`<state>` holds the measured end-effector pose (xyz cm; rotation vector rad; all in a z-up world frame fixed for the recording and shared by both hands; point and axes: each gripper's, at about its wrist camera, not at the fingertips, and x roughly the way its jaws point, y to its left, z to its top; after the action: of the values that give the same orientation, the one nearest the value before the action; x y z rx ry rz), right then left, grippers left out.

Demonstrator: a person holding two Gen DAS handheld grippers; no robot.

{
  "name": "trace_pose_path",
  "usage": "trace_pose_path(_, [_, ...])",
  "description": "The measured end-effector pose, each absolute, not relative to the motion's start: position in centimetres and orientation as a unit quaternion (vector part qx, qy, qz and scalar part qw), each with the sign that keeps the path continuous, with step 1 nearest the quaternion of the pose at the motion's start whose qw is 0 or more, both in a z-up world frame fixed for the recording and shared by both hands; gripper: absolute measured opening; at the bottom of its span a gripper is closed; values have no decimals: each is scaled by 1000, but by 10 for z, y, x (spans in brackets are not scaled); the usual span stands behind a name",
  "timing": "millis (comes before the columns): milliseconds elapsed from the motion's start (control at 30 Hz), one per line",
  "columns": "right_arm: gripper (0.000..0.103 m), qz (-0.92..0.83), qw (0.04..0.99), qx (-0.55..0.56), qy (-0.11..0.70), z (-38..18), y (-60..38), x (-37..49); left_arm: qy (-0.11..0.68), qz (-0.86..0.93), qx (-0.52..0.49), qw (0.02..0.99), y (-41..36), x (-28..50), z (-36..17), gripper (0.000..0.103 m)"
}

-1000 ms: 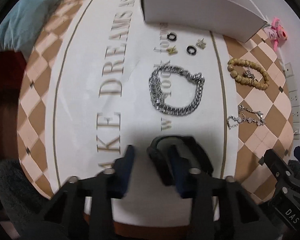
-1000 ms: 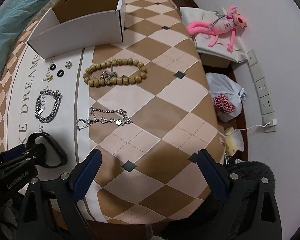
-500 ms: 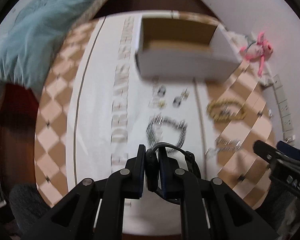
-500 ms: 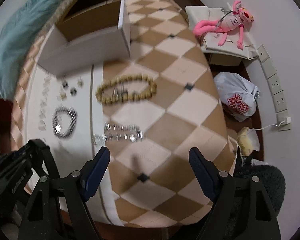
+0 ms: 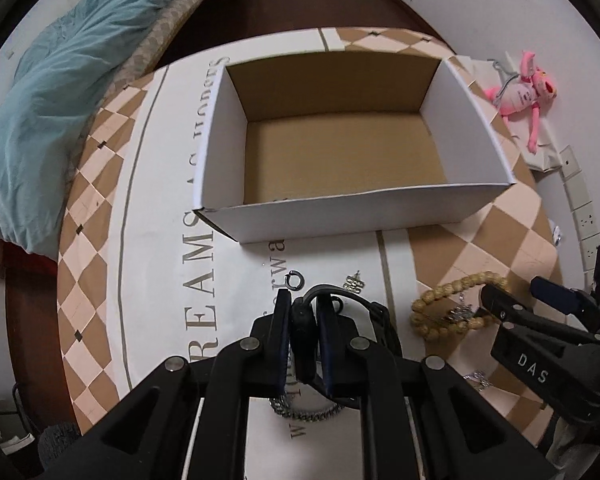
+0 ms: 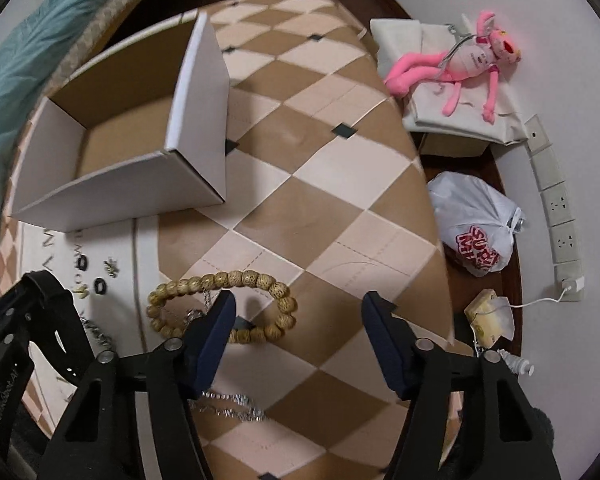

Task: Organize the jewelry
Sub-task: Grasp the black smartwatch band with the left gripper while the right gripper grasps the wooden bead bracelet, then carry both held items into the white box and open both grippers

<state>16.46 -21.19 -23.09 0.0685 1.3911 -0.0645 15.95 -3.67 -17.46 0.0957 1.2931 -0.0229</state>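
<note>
Gripping a black band point(image 5: 306, 312), the left gripper point(image 5: 304, 308) has its two blue pads pressed together on the strap, which loops out in front of and to the right of the fingers. Under this gripper lies a silver chain bracelet point(image 5: 304, 414), partly hidden by the black frame.

The right gripper point(image 6: 298, 312) hangs over the checkered cloth with its jaws closing; nothing is clamped between them. Its left finger point(image 6: 214, 336) covers one part of the wooden bead bracelet point(image 6: 260, 280), which lies flat on the cloth, and the rest of the beads curves to both sides of that finger. A thin silver chain point(image 6: 232, 404) lies nearer to the camera, below the same finger.

A little further, on the white lettered part of the tablecloth point(image 5: 160, 280), I see a small black ring point(image 5: 295, 280) and beside it a small sparkling earring point(image 5: 354, 283). In the right view two black rings and two small shiny pieces lie there.

Behind them stands the open cardboard box point(image 5: 340, 212), white outside and brown inside, with only the bare bottom showing.

Far away a teal blanket point(image 5: 60, 100) lies on the left, and on the right a pink plush toy point(image 6: 464, 64) rests on a folded cloth, near a white plastic bag point(image 6: 472, 220).
</note>
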Motion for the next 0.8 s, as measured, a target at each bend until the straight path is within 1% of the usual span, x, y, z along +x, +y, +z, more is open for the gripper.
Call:
trace_pose_path(133, [59,-26,768,10,640,-237,-204,166,611,-7,44,790,-34,165,-184,10])
trace_pose_path(233, [52,-21,771,6,637,-235,-200,167,613,-4,43,789,-34,165,-187,10])
trace_pose_path(300, [41,-13,776,-2,630,-233,-193,164,614,-1,39,788,-32,166,-188,10])
trace_pose_path(333, [37,-9,778,-4,629,-232,-192,163,615,0,37,788,-31,166,-189,10])
trace_pose_path(367, [25,-7,780,-8,625,-231,-189,161,615,0,36,788,-30,166,-189,10])
trace_pose_path(400, [10,-6,781,-10,625,-231,-187,160,615,2,35,788,-29,165,-189,10])
trace_pose_path(600, [9,4,784,11,621,-223,-186,153,609,4,23,793,-21,158,-178,10])
trace_pose_path(800, [9,25,809,37,586,-181,-186,147,586,0,7,810,-16,151,-147,10])
